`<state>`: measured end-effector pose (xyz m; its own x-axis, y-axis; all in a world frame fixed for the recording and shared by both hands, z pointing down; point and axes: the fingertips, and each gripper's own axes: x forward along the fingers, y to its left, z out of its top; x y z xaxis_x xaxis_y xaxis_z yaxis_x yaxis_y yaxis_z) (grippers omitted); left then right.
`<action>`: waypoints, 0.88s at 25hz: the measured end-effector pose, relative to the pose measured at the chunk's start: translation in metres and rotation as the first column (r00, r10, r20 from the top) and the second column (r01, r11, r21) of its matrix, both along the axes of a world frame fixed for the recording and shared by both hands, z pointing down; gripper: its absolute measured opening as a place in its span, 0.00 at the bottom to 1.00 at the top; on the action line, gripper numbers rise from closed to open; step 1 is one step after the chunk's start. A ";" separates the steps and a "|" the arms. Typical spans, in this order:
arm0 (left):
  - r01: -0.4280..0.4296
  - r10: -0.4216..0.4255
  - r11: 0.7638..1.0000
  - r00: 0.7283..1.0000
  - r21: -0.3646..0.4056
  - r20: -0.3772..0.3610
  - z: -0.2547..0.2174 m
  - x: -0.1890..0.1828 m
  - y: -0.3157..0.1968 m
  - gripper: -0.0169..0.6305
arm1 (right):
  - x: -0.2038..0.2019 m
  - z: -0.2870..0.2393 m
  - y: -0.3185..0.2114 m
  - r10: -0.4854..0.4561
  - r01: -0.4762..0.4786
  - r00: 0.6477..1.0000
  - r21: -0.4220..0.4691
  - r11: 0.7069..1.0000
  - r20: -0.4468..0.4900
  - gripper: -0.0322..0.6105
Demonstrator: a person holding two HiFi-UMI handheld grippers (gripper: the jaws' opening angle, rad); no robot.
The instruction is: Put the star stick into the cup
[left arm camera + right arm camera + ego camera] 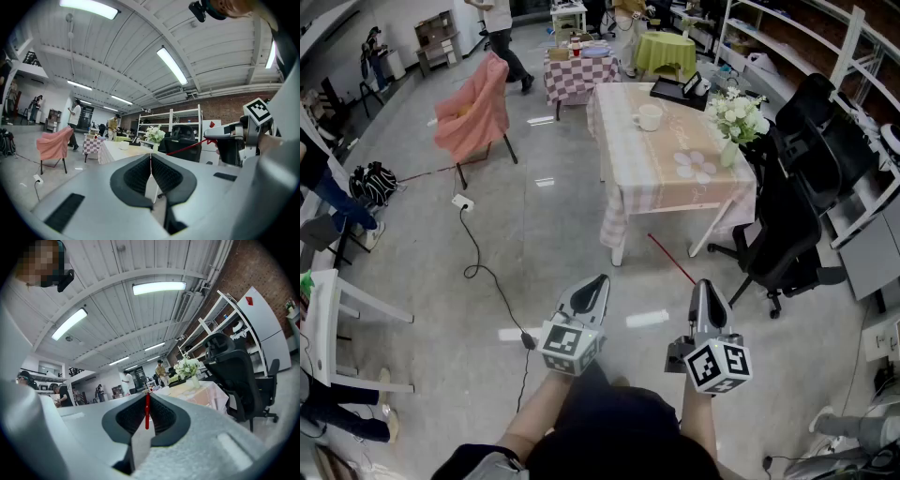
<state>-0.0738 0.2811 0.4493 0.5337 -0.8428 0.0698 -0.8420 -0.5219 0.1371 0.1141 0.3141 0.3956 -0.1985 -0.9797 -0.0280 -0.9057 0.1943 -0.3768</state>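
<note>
Head view: from above the person, facing forward and steeply down past the left gripper [598,281] and right gripper [703,286]. Gripper views: low, level, close behind their own jaws. All three share the distant table [661,150] with flowers [739,114].

Right gripper [147,400], lower centre: jaws closed on the thin red star stick [147,414], which stands upright in the seam between them. Right of centre beyond: cloth-covered surface [202,397] carrying white flowers [187,366]. Black office chair [233,376] at right. People [127,380] mid-left, small.
</note>
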 end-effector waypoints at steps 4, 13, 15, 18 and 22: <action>0.009 -0.009 1.000 1.000 -0.013 0.004 0.006 0.003 0.006 0.05 | 0.007 0.004 0.012 0.003 -0.003 1.000 -0.011 1.000 0.022 0.08; 0.011 -0.011 0.999 1.000 -0.033 0.001 0.014 0.012 0.028 0.05 | 0.016 0.014 0.033 0.001 0.000 1.000 -0.043 0.999 0.029 0.08; 0.011 -0.011 0.999 1.000 -0.038 0.001 0.014 0.013 0.030 0.05 | 0.019 0.016 0.035 0.006 -0.004 0.999 -0.050 0.999 0.035 0.08; 0.006 -0.007 0.999 1.000 -0.050 -0.008 0.020 0.014 0.032 0.05 | 0.020 0.020 0.036 0.007 -0.005 0.999 -0.060 0.998 0.035 0.08; 0.007 -0.007 0.998 1.000 -0.061 -0.005 0.026 0.014 0.027 0.05 | 0.023 0.028 0.031 0.014 -0.011 0.999 -0.076 0.997 0.037 0.08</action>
